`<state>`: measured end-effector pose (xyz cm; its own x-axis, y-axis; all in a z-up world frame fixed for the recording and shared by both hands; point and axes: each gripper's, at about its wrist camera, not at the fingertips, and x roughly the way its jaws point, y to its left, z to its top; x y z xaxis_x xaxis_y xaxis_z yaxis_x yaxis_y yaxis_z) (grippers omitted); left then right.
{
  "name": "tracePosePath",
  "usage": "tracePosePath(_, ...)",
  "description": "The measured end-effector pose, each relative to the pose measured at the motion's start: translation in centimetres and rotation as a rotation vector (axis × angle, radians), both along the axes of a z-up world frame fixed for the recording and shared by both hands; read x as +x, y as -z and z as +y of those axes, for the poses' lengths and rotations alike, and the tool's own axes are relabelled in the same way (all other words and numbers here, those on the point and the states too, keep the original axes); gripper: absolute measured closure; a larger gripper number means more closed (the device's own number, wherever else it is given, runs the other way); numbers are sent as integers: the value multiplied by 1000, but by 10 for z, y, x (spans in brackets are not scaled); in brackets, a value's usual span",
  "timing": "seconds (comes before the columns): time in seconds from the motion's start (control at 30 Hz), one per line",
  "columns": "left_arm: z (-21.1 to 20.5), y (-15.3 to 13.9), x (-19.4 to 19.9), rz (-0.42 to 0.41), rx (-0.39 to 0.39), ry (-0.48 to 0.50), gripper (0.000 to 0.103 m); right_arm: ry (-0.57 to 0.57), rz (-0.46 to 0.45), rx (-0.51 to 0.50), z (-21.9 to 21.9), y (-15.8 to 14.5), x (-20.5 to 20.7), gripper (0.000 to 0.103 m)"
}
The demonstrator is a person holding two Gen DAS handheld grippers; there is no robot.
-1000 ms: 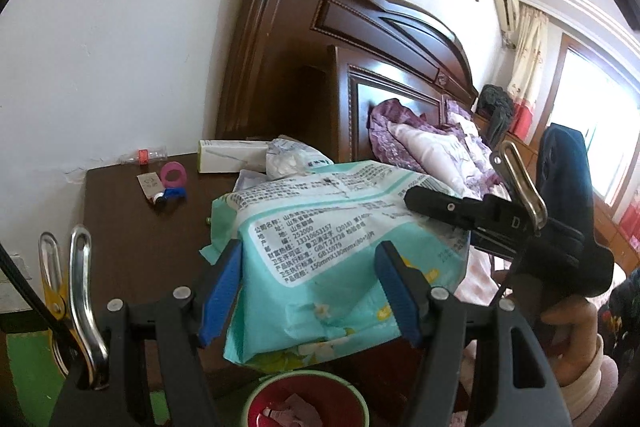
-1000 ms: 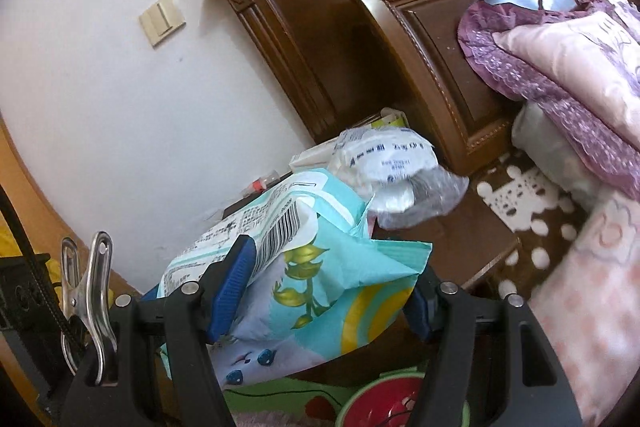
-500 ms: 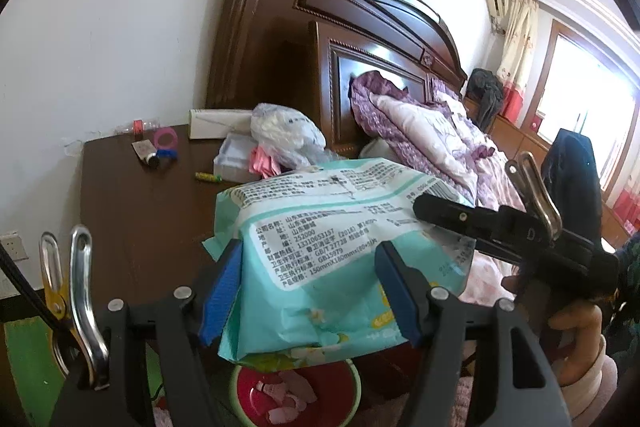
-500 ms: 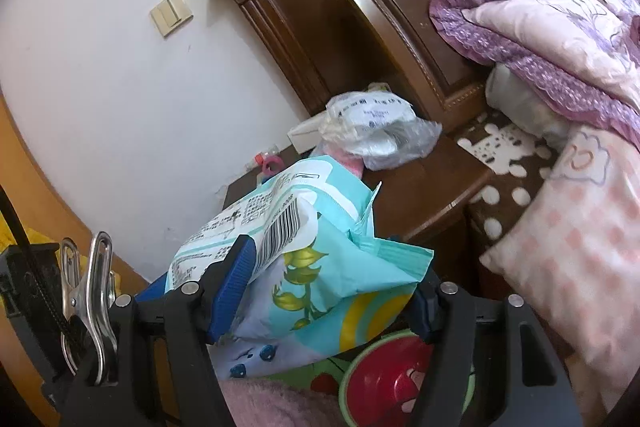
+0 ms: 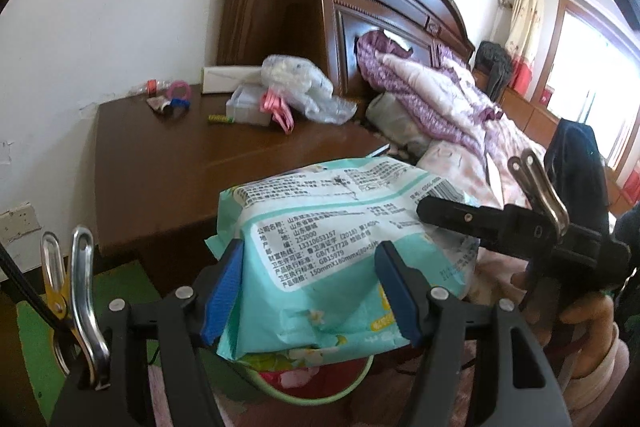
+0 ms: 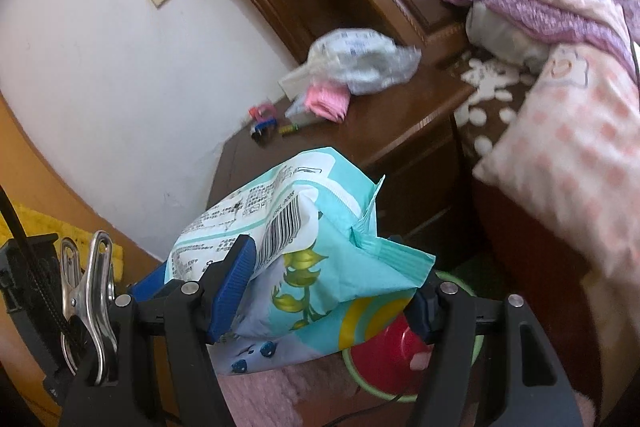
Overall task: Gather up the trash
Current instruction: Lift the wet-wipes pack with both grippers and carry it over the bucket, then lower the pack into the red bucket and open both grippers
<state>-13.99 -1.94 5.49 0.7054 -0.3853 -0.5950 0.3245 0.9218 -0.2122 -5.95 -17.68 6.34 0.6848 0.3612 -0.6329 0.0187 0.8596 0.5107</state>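
A teal tissue pack (image 5: 340, 247) with printed white labels hangs in the air, gripped from two sides. My left gripper (image 5: 310, 287) is shut on its near end, blue pads pressing both flanks. In the right wrist view my right gripper (image 6: 326, 291) is shut on the same pack (image 6: 304, 247) at its crimped end. A black finger (image 5: 480, 219) of the right gripper crosses the pack's far side, with a hand behind it. Right below the pack sits a red bin with a green rim (image 5: 344, 393), also in the right wrist view (image 6: 360, 375), holding some pink scraps.
The brown nightstand (image 5: 160, 167) carries a crumpled plastic bag (image 5: 296, 83), a pink bundle (image 5: 276, 107), a white box, a battery and small trinkets. The bed with purple bedding (image 5: 432, 95) and a pink checked pillow (image 6: 560, 155) lies to the right. Green mat on the floor.
Both grippers, still shut on the pack, have drawn back from the nightstand and sunk. The pack now hangs lower, over the red bin.
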Motion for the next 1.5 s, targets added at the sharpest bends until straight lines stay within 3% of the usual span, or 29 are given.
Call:
tracePosePath(0.3,-8,37,0,87,31,41,34,0,61,-15,-1,35,-15,34)
tracePosePath(0.6,-18,93,7,206,70,68,35,31,155,14,-10,97,-24,34)
tracePosePath(0.93,-31,155,28,337,126,68,38,48,260,-26,-13,152,-19,34)
tracePosePath(1.17,-43,184,43,387,181,67,39,62,312,-61,-14,178,-12,34)
tracePosePath(1.23,-49,195,48,387,238,56,40,63,318,-84,-12,183,-9,34)
tracePosePath(1.3,-55,205,52,398,267,59,50,59,318,-75,-9,188,-7,35)
tracePosePath(1.37,-59,215,52,422,269,74,51,52,318,-24,-8,194,-6,37)
tracePosePath(1.5,-68,220,49,408,296,105,51,51,324,-76,0,202,-6,37)
